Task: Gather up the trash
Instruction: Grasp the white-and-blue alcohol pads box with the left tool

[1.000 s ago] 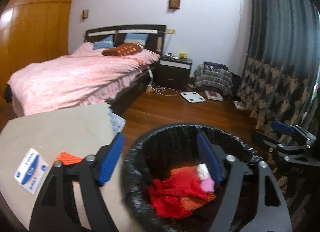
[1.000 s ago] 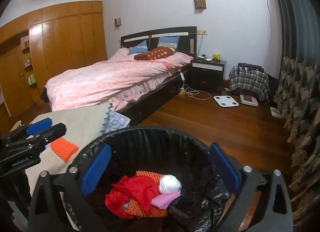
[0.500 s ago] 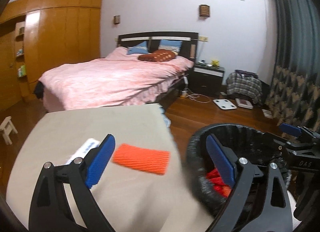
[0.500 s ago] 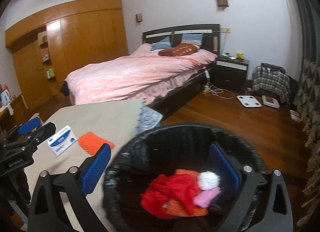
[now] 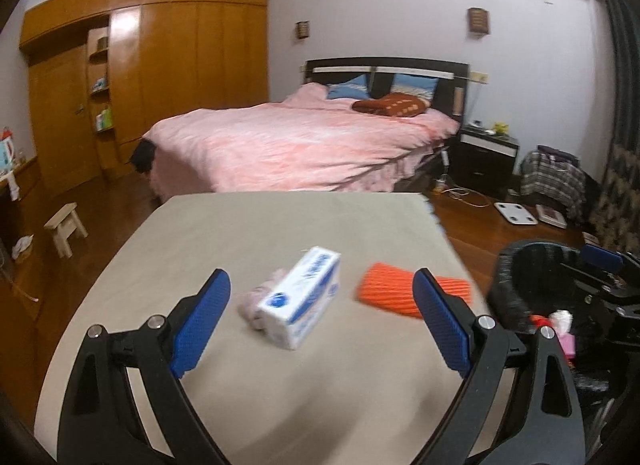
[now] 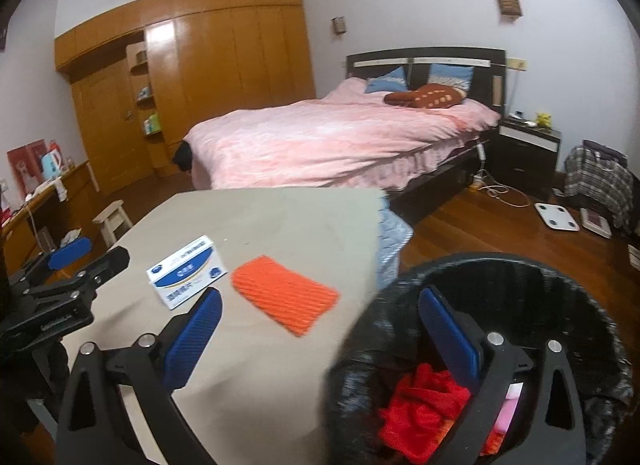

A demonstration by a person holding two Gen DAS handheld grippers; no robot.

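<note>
A white and blue box [image 5: 301,302] lies on the beige table [image 5: 260,233], with a pale crumpled wad [image 5: 256,305] against its left side. An orange ribbed piece [image 5: 394,295] lies to its right. My left gripper [image 5: 320,321] is open and empty above the table, near the box. My right gripper [image 6: 320,333] is open and empty, over the table edge and the rim of the black-lined bin [image 6: 568,305]. The bin holds red trash [image 6: 420,413] and something pink. The box [image 6: 186,271] and orange piece [image 6: 284,299] also show in the right wrist view.
The bin [image 5: 520,277] stands off the table's right edge. A pink bed [image 5: 304,145] lies beyond the table. A small stool [image 5: 66,227] stands on the wood floor at left. A nightstand [image 6: 524,153], a scale [image 6: 556,217] and a plaid bag [image 6: 596,181] are at right.
Both grippers swung left from over the bin toward the table. The box and orange piece now sit between or ahead of the left fingers. Both stay open.
</note>
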